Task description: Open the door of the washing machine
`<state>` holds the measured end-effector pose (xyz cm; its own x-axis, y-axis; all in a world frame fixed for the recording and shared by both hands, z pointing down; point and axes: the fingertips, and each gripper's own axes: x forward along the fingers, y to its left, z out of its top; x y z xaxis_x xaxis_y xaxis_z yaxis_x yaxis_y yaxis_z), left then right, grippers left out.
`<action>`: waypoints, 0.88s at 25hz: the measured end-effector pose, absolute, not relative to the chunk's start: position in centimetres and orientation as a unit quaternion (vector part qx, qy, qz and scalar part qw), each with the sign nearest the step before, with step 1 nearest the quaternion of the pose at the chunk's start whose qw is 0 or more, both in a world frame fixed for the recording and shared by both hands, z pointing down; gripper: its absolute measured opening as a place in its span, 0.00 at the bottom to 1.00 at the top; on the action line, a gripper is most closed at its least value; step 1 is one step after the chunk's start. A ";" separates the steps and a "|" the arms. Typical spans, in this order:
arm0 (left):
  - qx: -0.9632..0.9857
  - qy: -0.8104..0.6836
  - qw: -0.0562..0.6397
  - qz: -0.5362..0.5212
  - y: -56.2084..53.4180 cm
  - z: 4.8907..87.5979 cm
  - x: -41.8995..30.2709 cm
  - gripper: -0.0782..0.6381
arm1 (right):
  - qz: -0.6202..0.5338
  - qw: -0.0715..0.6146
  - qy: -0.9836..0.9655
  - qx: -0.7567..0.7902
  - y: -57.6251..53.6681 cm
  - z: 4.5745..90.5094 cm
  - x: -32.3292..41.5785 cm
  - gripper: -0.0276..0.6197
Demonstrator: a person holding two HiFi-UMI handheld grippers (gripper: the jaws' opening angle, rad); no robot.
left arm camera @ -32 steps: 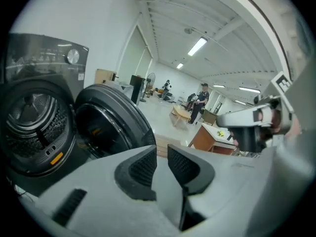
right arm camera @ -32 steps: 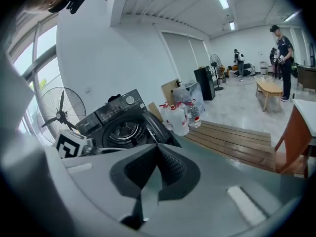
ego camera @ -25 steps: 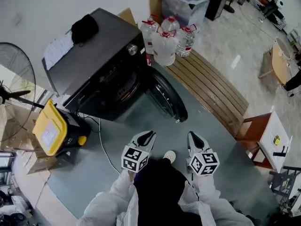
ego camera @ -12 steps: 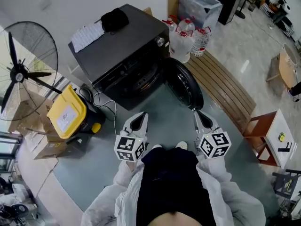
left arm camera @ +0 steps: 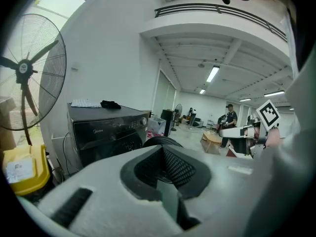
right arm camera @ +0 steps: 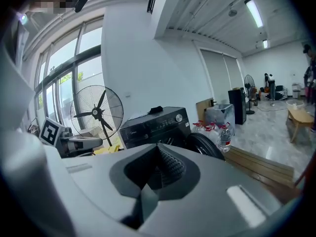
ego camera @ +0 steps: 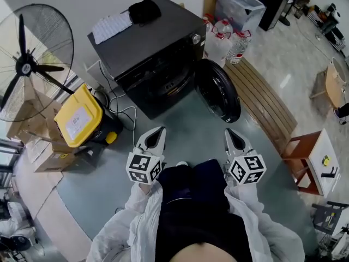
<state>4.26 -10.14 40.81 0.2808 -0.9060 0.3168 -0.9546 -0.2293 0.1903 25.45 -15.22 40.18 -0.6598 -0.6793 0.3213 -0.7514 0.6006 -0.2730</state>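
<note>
Head view shows the washing machine (ego camera: 152, 48) ahead of both grippers, its door (ego camera: 218, 94) already swung wide just beyond the right gripper (ego camera: 233, 134), so opening looks finished and nothing more seems called for; that gripper and the left gripper (ego camera: 157, 132) are pressed together, empty.

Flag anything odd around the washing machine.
Nothing spilled or broken. The door of the washing machine hangs wide open; a black cloth and paper sheet lie on top, and a loose cable trails over the floor beside it.
</note>
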 end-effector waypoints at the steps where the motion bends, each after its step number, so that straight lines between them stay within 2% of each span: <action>1: 0.781 -0.595 0.175 0.069 -10.0 40.9 4.2 0.11 | 0.198 0.091 -0.890 0.400 -14.9 40.3 25.2 0.06; 22: 0.774 -0.602 0.186 0.057 -8.5 41.6 3.8 0.11 | 0.201 0.113 -0.891 0.391 -12.8 41.2 23.8 0.06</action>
